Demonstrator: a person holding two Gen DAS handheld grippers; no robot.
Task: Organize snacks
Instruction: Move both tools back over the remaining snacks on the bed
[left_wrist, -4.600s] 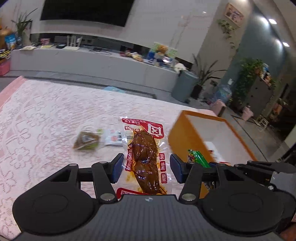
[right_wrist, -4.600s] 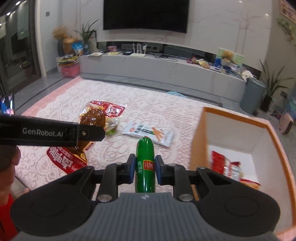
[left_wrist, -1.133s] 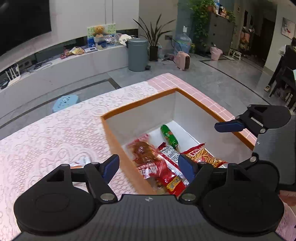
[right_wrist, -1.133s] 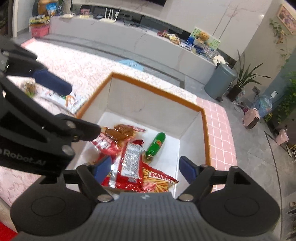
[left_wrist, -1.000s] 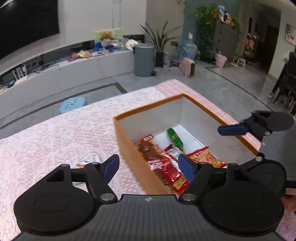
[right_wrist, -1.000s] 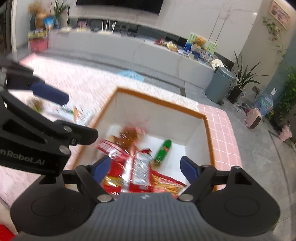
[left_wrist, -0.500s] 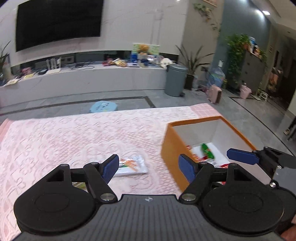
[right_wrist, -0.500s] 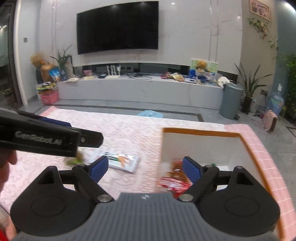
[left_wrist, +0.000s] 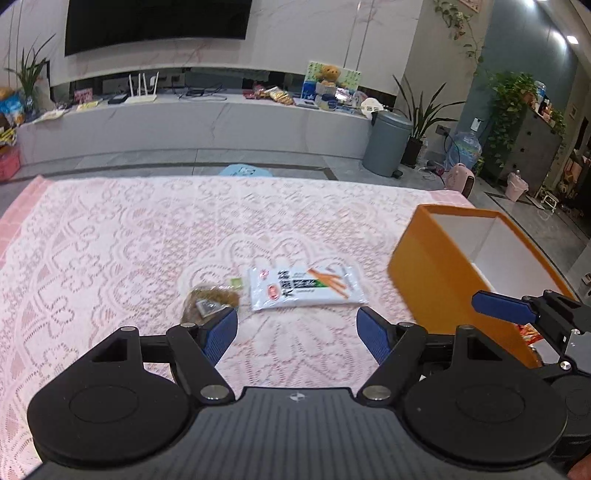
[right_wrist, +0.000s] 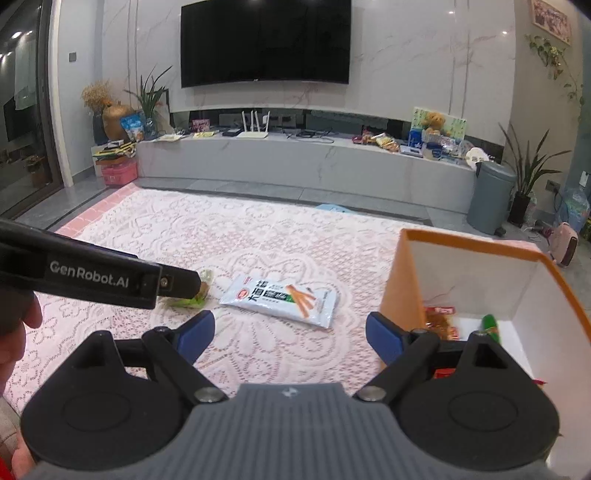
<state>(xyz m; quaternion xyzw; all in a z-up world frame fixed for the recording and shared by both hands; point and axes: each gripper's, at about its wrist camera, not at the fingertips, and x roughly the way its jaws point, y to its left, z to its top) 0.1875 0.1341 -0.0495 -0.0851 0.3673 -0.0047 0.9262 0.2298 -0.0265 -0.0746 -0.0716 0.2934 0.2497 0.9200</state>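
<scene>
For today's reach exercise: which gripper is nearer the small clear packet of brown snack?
Left. The left gripper has one open jaw right at the small clear packet of brown snack; the right gripper sits further right, by the orange box.

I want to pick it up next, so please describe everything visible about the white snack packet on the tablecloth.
The white snack packet is a flat, glossy rectangular pouch, printed with dark characters, a green band, a small red mark and orange sticks. It lies face up on the pink lace tablecloth, apart from the orange box, beside a small brownish packet. No tongs touch it.
</scene>
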